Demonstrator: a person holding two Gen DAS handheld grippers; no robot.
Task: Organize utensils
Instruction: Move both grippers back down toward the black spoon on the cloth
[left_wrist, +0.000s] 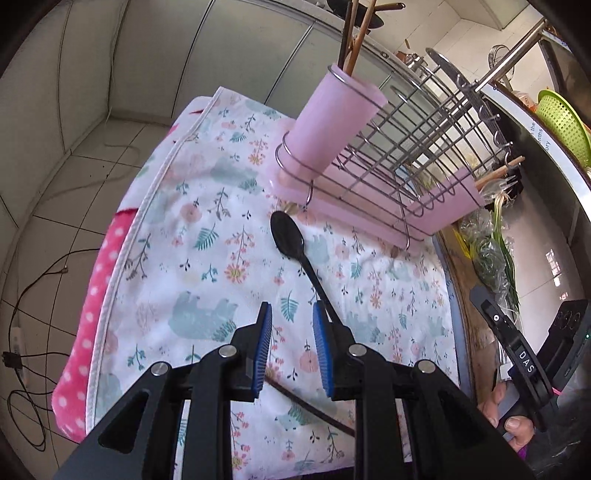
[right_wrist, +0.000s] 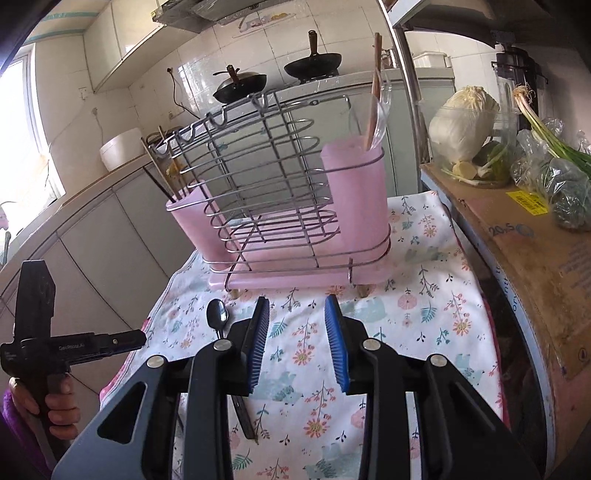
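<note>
- Your left gripper (left_wrist: 291, 325) hangs spread over the floral cloth-covered table (left_wrist: 207, 236), nothing between its blue pads; the black plastic spoon (left_wrist: 295, 247) runs just past the right pad's outer side.
- That spoon lies flat, bowl toward the pink tray with wire utensil rack (left_wrist: 373, 173) at the table's far edge, its handle running back toward you.
- Your right gripper (right_wrist: 297, 332) is also spread and empty above open cloth before the rack, the spoon just left of it.
- The table's left edge drops to tiled floor; a cardboard box (right_wrist: 524, 258) of vegetables crowds the right edge.
- A thin dark stick (left_wrist: 314, 410) lies across the near cloth.
</note>
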